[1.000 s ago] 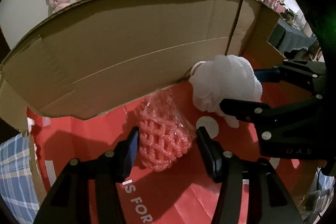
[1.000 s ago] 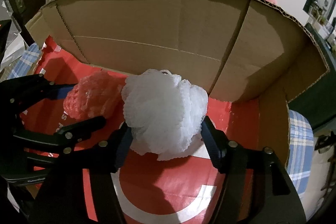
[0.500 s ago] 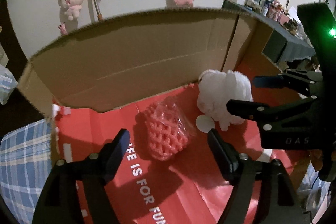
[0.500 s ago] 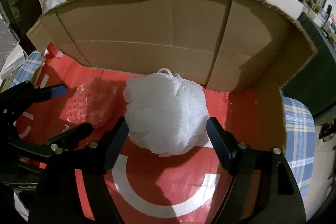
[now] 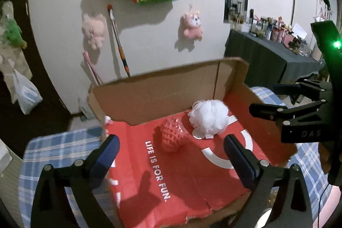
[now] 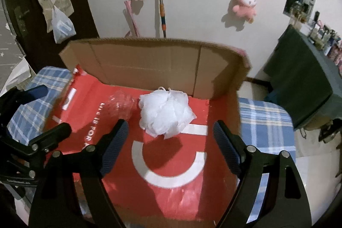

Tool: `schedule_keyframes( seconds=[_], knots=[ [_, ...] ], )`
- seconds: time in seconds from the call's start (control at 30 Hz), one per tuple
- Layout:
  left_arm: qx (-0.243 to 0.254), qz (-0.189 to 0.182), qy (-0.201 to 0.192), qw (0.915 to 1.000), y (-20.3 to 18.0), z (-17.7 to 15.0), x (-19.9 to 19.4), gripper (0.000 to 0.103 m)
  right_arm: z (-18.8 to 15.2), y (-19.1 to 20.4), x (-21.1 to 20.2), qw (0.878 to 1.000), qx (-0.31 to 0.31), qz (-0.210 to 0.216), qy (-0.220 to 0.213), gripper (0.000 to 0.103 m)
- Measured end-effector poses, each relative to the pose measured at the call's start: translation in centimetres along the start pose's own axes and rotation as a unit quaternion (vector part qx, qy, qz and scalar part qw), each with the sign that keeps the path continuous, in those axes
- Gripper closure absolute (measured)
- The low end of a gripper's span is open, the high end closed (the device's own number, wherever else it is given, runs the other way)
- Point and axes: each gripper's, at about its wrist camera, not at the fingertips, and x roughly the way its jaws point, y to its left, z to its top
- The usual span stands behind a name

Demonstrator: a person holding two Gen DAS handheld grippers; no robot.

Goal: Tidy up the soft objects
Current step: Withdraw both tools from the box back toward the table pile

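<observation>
**Two soft balls lie in the box, both grippers empty above it**

The left gripper (image 5: 171, 151) hangs over the near part of the cardboard box (image 5: 162, 91), its jaws spreading wide with nothing between the pads. The right gripper (image 6: 171, 134) does the same, jaws opening and free of any object; only the box floor shows between its fingertips. In the left wrist view the right gripper (image 5: 277, 99) enters from the right edge, partly cut off by the frame, so its full body cannot be followed.

The white mesh pouf (image 6: 165, 112) rests on the red printed floor of the box, near the back wall. Just beside it, on its left in both views, lies the pink netted ball (image 5: 173, 136). In the right wrist view this ball (image 6: 121, 105) looks pale and glossy, washed out by glare, and its netting is hard to make out. Whether the two balls touch cannot be told; from the left they look slightly apart.

White lettering on the box floor is readable in the left view, though blurred and partly hidden in the other. The near edge of the box is cut off behind the gripper bodies. The box sits on a blue checked cloth (image 6: 263, 121). On the wall behind hang pink plush toys (image 6: 244, 4), softened by blur.
</observation>
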Motion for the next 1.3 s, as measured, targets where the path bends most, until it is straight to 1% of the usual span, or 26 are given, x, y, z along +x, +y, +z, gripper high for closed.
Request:
schedule_keyframes(
  seconds=[0.1, 0.13, 0.3, 0.4, 0.47, 0.6, 0.67, 0.83, 0.97, 1.1, 1.23, 1.3],
  knots=[
    [0.007, 0.006, -0.027, 0.9996, -0.7, -0.3, -3.4, 0.0, -0.8, 0.2, -3.0, 1.0, -0.001, -0.002, -0.022, 0.016],
    [0.008, 0.007, -0.04, 0.9992, -1.1, -0.6, -4.8, 0.0, -1.1, 0.3, -4.0, 1.0, -0.002, -0.003, -0.03, 0.016],
    [0.0, 0.014, -0.078, 0.9968, -2.3, -1.9, -9.7, 0.0, -3.2, 0.9, -9.3, 0.998, -0.003, -0.005, -0.068, 0.016],
    [-0.012, 0.01, -0.101, 0.9947, -2.9, -3.3, -12.7, 0.0, -4.9, 1.6, -12.1, 0.996, -0.007, -0.018, -0.087, 0.014],
    [-0.016, 0.008, -0.116, 0.9931, -3.2, -4.4, -14.6, 0.0, -6.2, 1.7, -13.8, 0.995, -0.002, -0.016, -0.099, 0.014],
    [-0.03, -0.01, -0.134, 0.9904, -3.7, -6.9, -17.8, 0.0, -9.0, 2.1, -16.8, 0.993, 0.008, -0.018, -0.119, 0.014],
    [-0.031, -0.004, -0.149, 0.9884, -4.1, -8.3, -19.0, 0.0, -10.8, 2.5, -18.3, 0.991, 0.006, -0.028, -0.134, 0.014],
    [-0.023, 0.009, -0.176, 0.9842, -5.4, -12.1, -21.2, 0.0, -15.0, 3.2, -20.9, 0.985, 0.011, -0.039, -0.168, 0.014],
    [-0.023, 0.014, -0.195, 0.9805, -6.4, -15.6, -22.7, 0.0, -18.7, 4.0, -22.6, 0.977, 0.009, -0.058, -0.206, 0.013],
    [-0.031, 0.012, -0.216, 0.9759, -7.1, -18.6, -23.6, 0.0, -21.8, 4.4, -23.1, 0.972, 0.014, -0.067, -0.226, 0.013],
    [-0.048, 0.002, -0.22, 0.9743, -7.5, -21.5, -23.1, 0.0, -24.7, 4.7, -22.8, 0.968, 0.017, -0.073, -0.242, 0.013],
    [-0.051, 0.003, -0.221, 0.974, -7.7, -22.9, -22.6, 0.0, -26.5, 4.9, -22.3, 0.964, 0.015, -0.075, -0.253, 0.008]
  ],
)
